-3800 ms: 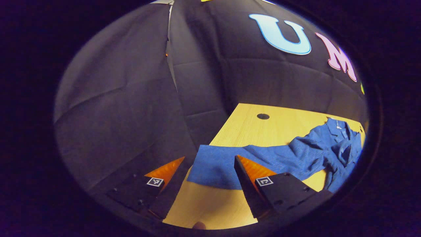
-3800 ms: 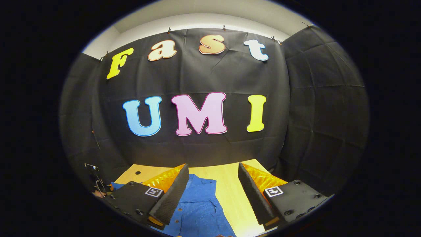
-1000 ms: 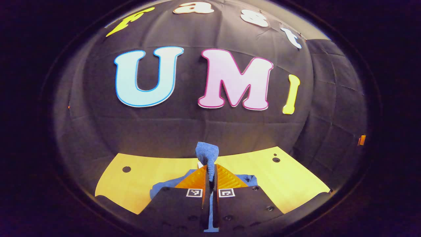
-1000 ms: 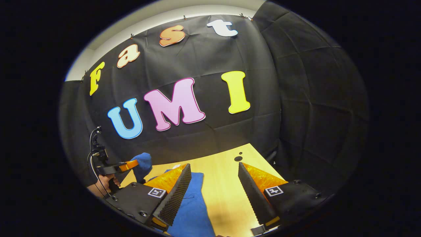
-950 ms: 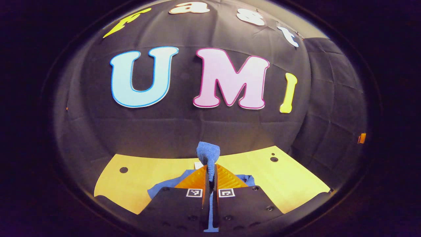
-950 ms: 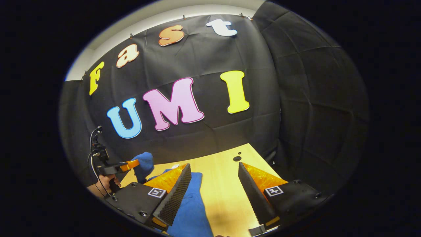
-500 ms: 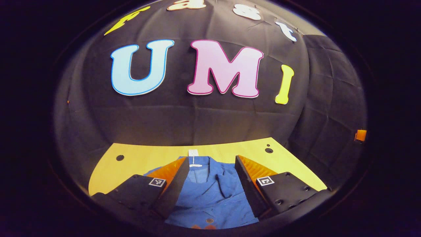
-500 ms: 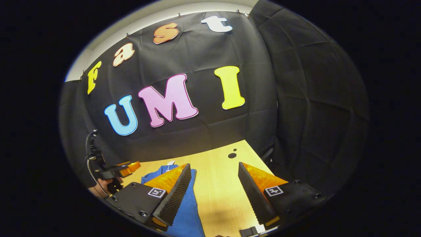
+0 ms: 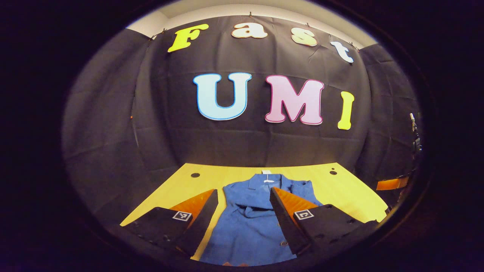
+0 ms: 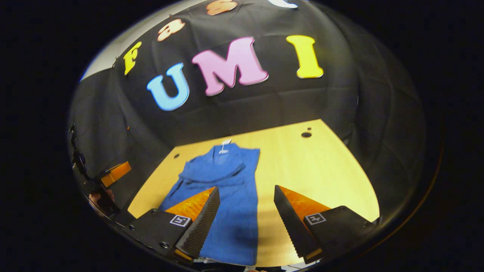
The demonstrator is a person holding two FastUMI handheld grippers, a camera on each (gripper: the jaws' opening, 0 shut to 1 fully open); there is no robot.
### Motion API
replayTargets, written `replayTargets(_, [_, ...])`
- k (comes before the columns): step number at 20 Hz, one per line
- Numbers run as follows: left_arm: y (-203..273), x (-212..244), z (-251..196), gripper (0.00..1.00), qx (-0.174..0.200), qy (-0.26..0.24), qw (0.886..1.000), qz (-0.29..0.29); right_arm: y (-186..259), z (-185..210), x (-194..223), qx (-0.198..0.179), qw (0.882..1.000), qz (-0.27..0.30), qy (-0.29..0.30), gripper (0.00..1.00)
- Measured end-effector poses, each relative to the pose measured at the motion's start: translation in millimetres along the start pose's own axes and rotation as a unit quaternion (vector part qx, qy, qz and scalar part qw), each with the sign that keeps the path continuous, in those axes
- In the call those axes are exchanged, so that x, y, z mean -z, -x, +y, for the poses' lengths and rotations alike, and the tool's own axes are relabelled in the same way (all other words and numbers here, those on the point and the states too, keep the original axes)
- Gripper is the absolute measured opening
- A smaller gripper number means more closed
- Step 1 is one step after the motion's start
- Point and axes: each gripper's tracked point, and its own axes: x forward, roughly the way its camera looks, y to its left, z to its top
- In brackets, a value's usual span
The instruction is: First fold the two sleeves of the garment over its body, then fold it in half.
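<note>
My left hand-held gripper (image 9: 242, 206): fingers wide apart, nothing held, above the blue garment (image 9: 251, 219). Right hand-held gripper (image 10: 245, 209): also spread, empty. Garment lies flat on tabletop (image 10: 314, 170), collar toward booth wall, sleeve folded over body. Left unit w/ hand (image 10: 99, 197) visible at edge of right gripper view.

The left gripper view is taken from low over the near edge of the surface (image 9: 351, 192), faced toward the back wall, with the garment (image 9: 249, 223) lying close below between its own fingers. The right gripper view is taken from higher and farther back, tilted, looking down on the surface (image 10: 321, 166). The garment (image 10: 227, 189), the surface and the wall are shared by both.
</note>
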Motion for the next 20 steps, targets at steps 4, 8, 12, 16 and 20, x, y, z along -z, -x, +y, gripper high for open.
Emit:
replayTargets(4, [19.5, 66.3, 25.1, 0.81, 0.001, -0.005, 0.999, 0.043, 5.6, 12.2, 71.2, 0.026, 0.998, 0.054, 0.001, 0.94])
replayTargets(8, [35.6, 144.3, 50.6, 0.83, 0.012, 0.013, 0.990, 0.141, 18.1, 17.2, 133.6, 0.056, 0.993, 0.105, 0.004, 0.83])
replayTargets(12, [33.1, 203.1, 66.5, 0.83, 0.013, 0.013, 0.981, 0.193, 29.2, 13.9, 184.4, 0.080, 0.983, 0.165, -0.009, 0.95])
replayTargets(16, [31.0, 234.8, 74.3, 0.83, 0.010, 0.005, 0.972, 0.236, 28.4, 7.7, 211.7, 0.101, 0.977, 0.186, -0.027, 0.95])
replayTargets(20, [31.3, 251.8, 83.9, 0.84, -0.004, 0.009, 0.964, 0.265, 21.3, 0.2, 227.7, 0.115, 0.971, 0.203, -0.042, 0.95])
